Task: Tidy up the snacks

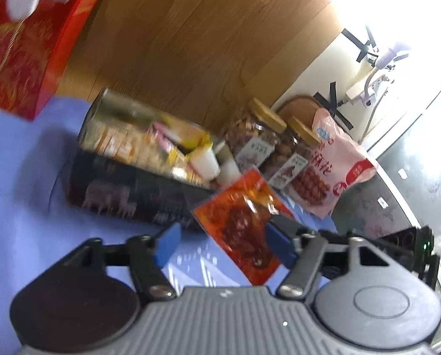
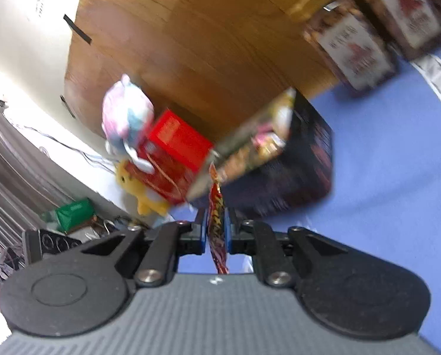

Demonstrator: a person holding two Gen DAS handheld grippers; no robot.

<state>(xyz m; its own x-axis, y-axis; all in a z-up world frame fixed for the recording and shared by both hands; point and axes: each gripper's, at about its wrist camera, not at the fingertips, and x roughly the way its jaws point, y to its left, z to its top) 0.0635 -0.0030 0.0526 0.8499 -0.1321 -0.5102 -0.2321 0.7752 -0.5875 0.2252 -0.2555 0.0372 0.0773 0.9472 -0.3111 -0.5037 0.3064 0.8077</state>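
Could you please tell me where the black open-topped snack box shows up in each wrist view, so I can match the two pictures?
Left wrist view: the black snack box sits centre-left on the blue cloth, ahead of the left hand-held gripper.
Right wrist view: the same box is right of centre, just beyond the right hand-held gripper.
Shared landmark: the red carton, beside the box in both views.

We see on both the left tongs and the right tongs a grey ribbed body, black link arms with silver screws, round black discs at the sides, and blue pads on the fingers.
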